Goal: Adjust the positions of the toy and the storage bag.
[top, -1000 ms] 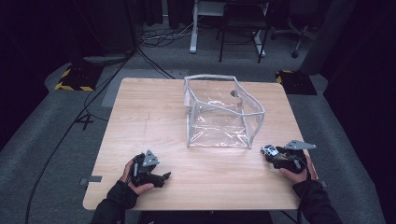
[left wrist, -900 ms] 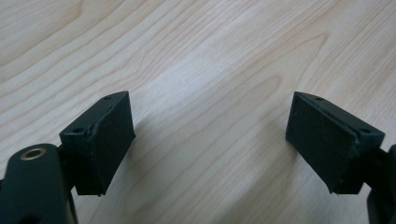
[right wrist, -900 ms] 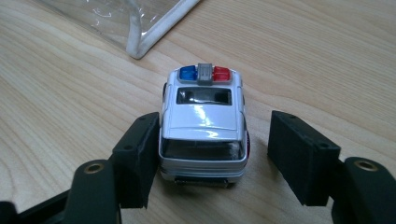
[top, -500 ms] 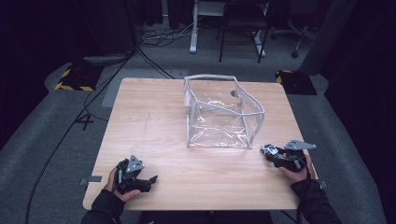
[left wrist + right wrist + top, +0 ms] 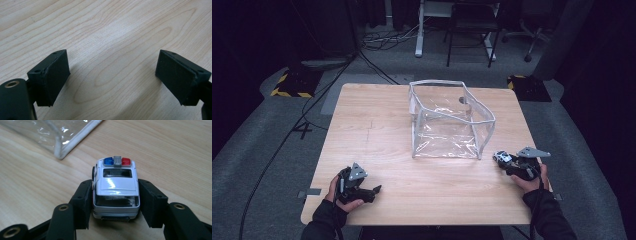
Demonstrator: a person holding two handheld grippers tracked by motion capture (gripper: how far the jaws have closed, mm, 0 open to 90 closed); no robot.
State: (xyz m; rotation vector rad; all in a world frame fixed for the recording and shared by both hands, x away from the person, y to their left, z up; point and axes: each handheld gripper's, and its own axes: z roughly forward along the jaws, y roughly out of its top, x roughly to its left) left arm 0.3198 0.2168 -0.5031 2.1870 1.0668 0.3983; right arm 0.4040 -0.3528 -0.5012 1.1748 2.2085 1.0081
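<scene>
Recording lab or studio: lone wooden table on grey carpet, dark surroundings, cables trailing across floor, hazard-striped blocks, desk legs and office chair behind.

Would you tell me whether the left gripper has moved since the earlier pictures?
Yes: the left gripper has drifted left along the table's near edge, away from the clear bag.

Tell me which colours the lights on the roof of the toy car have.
The toy police car has a blue and a red light with a grey middle, best seen in the right gripper view.

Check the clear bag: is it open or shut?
Open. The clear bag stands with its white-edged mouth spread wide upward, empty inside.
</scene>
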